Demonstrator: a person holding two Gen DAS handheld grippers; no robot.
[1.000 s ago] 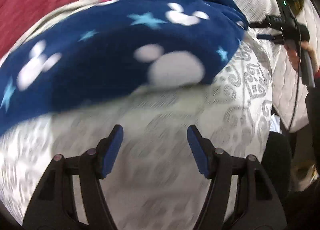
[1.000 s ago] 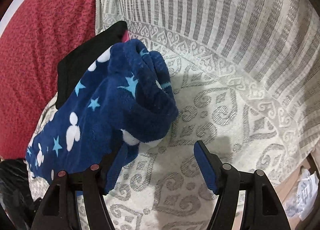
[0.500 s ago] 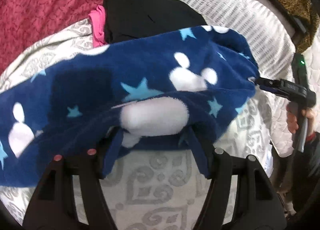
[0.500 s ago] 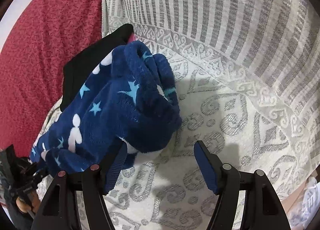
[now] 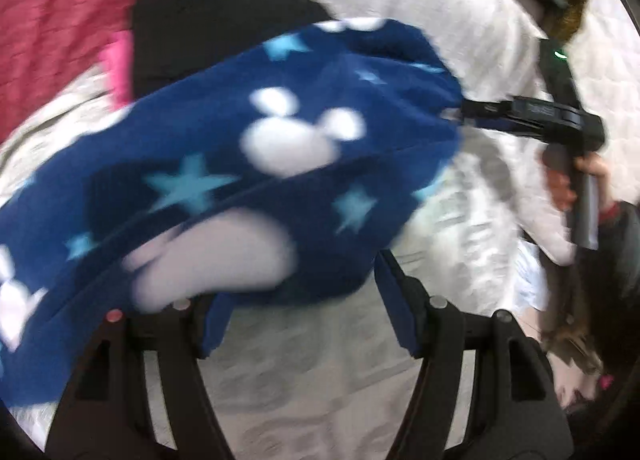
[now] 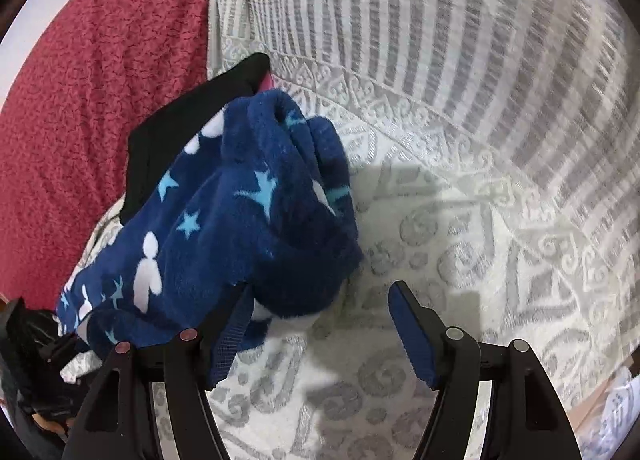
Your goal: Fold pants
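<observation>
While the blue fleece pants (image 5: 248, 180) lie bunched across the patterned bedspread (image 6: 460, 220), the left gripper (image 5: 300, 308) stands wide, fabric draped loosely between its jaws, seemingly gathering a fold; the right gripper (image 6: 320, 324) is opening, the hem resting against one pad.

Motion blur smears the navy fleece pants with white mouse heads and blue stars (image 5: 280, 164) in the left wrist view. They cover most of the folded black garment (image 5: 216, 32) and run off the left edge.

The fleece hides the left gripper's (image 5: 298, 300) left pad, so its grip cannot be told.
</observation>
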